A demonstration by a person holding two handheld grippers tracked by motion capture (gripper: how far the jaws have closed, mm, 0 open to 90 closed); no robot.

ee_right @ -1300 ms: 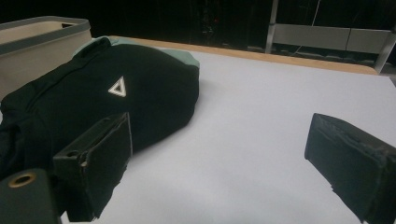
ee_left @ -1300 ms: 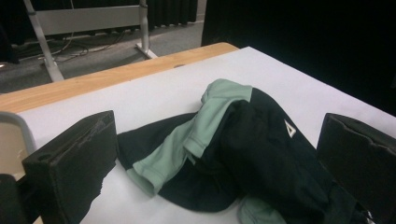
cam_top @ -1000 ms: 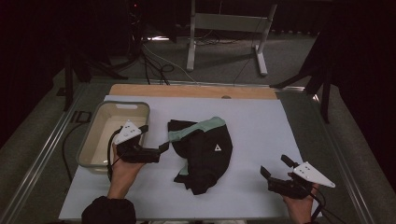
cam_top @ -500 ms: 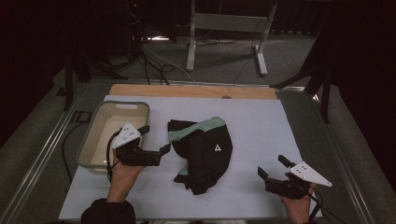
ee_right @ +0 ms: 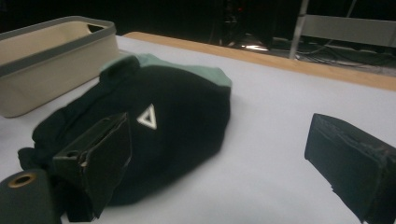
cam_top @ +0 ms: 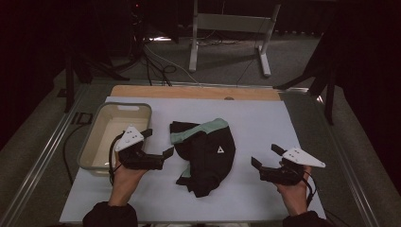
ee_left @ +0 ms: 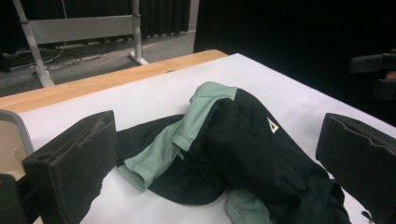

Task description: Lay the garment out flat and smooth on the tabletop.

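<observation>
High view: both tongs, left (cam_top: 158, 144) and right (cam_top: 264, 158), gape wide, level, flanking the black-green garment (cam_top: 208, 153).

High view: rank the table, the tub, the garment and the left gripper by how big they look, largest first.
1. Table
2. Tub and garment: they look alike, so no ranking
3. Left gripper

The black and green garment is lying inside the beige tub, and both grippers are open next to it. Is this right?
Not quite: the garment lies on the white table, right of the tub, as the high view shows. The left gripper and right gripper are open beside it.
</observation>
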